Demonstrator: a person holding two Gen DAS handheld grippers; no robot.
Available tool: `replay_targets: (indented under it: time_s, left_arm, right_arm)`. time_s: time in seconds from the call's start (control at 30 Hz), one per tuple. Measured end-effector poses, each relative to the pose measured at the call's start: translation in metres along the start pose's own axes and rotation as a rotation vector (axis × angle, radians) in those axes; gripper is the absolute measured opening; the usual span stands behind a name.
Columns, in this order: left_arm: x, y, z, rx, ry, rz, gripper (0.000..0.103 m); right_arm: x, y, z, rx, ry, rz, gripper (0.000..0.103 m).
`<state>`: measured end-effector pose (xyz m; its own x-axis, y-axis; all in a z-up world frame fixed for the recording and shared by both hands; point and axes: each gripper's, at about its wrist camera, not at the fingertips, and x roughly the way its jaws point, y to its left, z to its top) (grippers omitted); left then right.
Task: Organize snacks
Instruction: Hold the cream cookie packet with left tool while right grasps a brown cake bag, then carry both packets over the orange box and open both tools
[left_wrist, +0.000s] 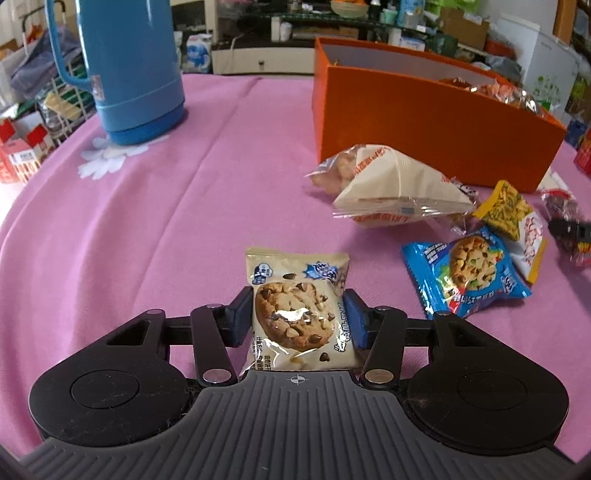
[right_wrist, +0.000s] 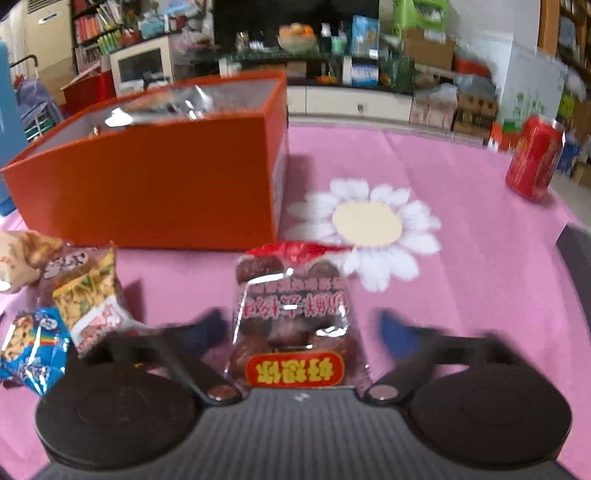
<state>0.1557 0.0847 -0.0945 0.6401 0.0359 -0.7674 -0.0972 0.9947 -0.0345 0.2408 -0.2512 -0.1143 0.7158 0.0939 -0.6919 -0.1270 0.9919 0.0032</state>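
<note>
My left gripper (left_wrist: 297, 314) is shut on a beige chocolate-chip cookie packet (left_wrist: 299, 314), its blue pads pressing both sides, low over the pink tablecloth. My right gripper (right_wrist: 303, 328) is open, its blurred blue fingers (right_wrist: 395, 336) apart on either side of a clear packet of dark red dates (right_wrist: 291, 325) lying on the cloth. The orange box (left_wrist: 424, 122) holds several snack packets and stands at the back; it also shows in the right wrist view (right_wrist: 147, 184). Loose on the cloth are a white triangular packet (left_wrist: 391, 184), a blue cookie packet (left_wrist: 465, 273) and a yellow packet (left_wrist: 513, 221).
A tall blue thermos (left_wrist: 125, 66) stands at the far left of the table. A red drink can (right_wrist: 533, 158) stands at the far right edge. The pink tablecloth (left_wrist: 147, 221) has white daisy prints (right_wrist: 365, 225). Cluttered shelves lie beyond the table.
</note>
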Motion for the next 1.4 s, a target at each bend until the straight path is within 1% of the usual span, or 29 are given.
replay_targets:
  time_s: [0.1, 0.17, 0.23, 0.33, 0.43, 0.47, 0.53, 0.63, 0.7, 0.77, 0.83, 0.9, 0.97, 1.03, 1.1, 1.17, 1.2, 1.23, 1.27, 1.3, 1.33, 1.37, 1.4]
  left_arm:
    - [-0.004, 0.004, 0.000, -0.035, 0.016, -0.025, 0.026]
    - [-0.012, 0.009, -0.002, -0.085, 0.030, -0.069, 0.026]
    - [-0.025, 0.010, -0.007, -0.099, 0.020, -0.084, 0.026]
    - [-0.045, 0.010, -0.017, -0.111, 0.016, -0.100, 0.026]
    - [-0.060, 0.012, -0.012, -0.139, 0.006, -0.144, 0.026]
    - [-0.065, 0.013, -0.004, -0.147, -0.011, -0.157, 0.026]
    - [-0.073, 0.012, 0.020, -0.148, -0.058, -0.172, 0.026]
    - [-0.080, 0.005, 0.067, -0.131, -0.156, -0.172, 0.026]
    - [-0.076, -0.004, 0.104, -0.109, -0.216, -0.171, 0.026]
    - [-0.062, -0.016, 0.137, -0.100, -0.246, -0.167, 0.026]
    - [-0.040, -0.030, 0.167, -0.090, -0.253, -0.174, 0.026]
    - [-0.015, -0.045, 0.189, -0.068, -0.242, -0.174, 0.026]
    - [0.012, -0.058, 0.203, -0.036, -0.224, -0.154, 0.026]
    - [0.040, -0.067, 0.210, -0.004, -0.197, -0.139, 0.026]
    - [0.064, -0.072, 0.209, 0.021, -0.166, -0.115, 0.026]
    - [0.082, -0.076, 0.205, 0.051, -0.136, -0.097, 0.027]
    - [0.091, -0.077, 0.202, 0.067, -0.118, -0.091, 0.027]
    - [0.098, -0.079, 0.200, 0.082, -0.104, -0.075, 0.029]
    - [0.102, -0.081, 0.197, 0.104, -0.115, -0.053, 0.028]
    - [0.103, -0.083, 0.195, 0.124, -0.122, -0.044, 0.029]
    - [0.102, -0.083, 0.194, 0.127, -0.123, -0.050, 0.032]
    - [0.100, -0.080, 0.194, 0.118, -0.123, -0.067, 0.033]
    - [0.094, -0.077, 0.196, 0.102, -0.127, -0.084, 0.033]
  right_arm:
    - [-0.006, -0.004, -0.002, 0.017, 0.022, 0.019, 0.056]
    - [-0.014, -0.008, -0.006, 0.056, 0.034, 0.048, 0.056]
    - [-0.030, -0.012, -0.014, 0.123, 0.027, 0.096, 0.056]
    - [-0.059, -0.010, -0.029, 0.173, 0.012, 0.144, 0.056]
    - [-0.085, -0.003, -0.041, 0.201, 0.004, 0.205, 0.056]
    - [-0.092, -0.002, -0.040, 0.209, -0.003, 0.224, 0.056]
    - [-0.103, 0.001, -0.027, 0.219, -0.042, 0.256, 0.056]
    - [-0.119, 0.007, 0.016, 0.170, -0.145, 0.274, 0.057]
    - [-0.119, 0.014, 0.054, 0.118, -0.215, 0.269, 0.057]
    - [-0.109, 0.022, 0.089, 0.069, -0.270, 0.252, 0.057]
    - [-0.088, 0.030, 0.121, 0.025, -0.299, 0.228, 0.057]
    - [-0.057, 0.036, 0.149, 0.002, -0.290, 0.221, 0.057]
    - [-0.021, 0.046, 0.168, -0.022, -0.254, 0.219, 0.057]
    - [0.011, 0.056, 0.176, -0.058, -0.210, 0.207, 0.057]
    - [0.037, 0.064, 0.178, -0.076, -0.164, 0.207, 0.057]
    - [0.056, 0.066, 0.172, -0.088, -0.122, 0.209, 0.057]
    - [0.063, 0.067, 0.170, -0.092, -0.107, 0.207, 0.059]
    - [0.067, 0.066, 0.166, -0.092, -0.100, 0.205, 0.060]
    - [0.070, 0.067, 0.166, -0.094, -0.101, 0.199, 0.060]
    - [0.070, 0.066, 0.166, -0.094, -0.099, 0.197, 0.062]
    - [0.071, 0.067, 0.167, -0.096, -0.095, 0.198, 0.064]
    - [0.072, 0.068, 0.167, -0.103, -0.092, 0.195, 0.067]
    - [0.073, 0.070, 0.167, -0.111, -0.085, 0.192, 0.072]
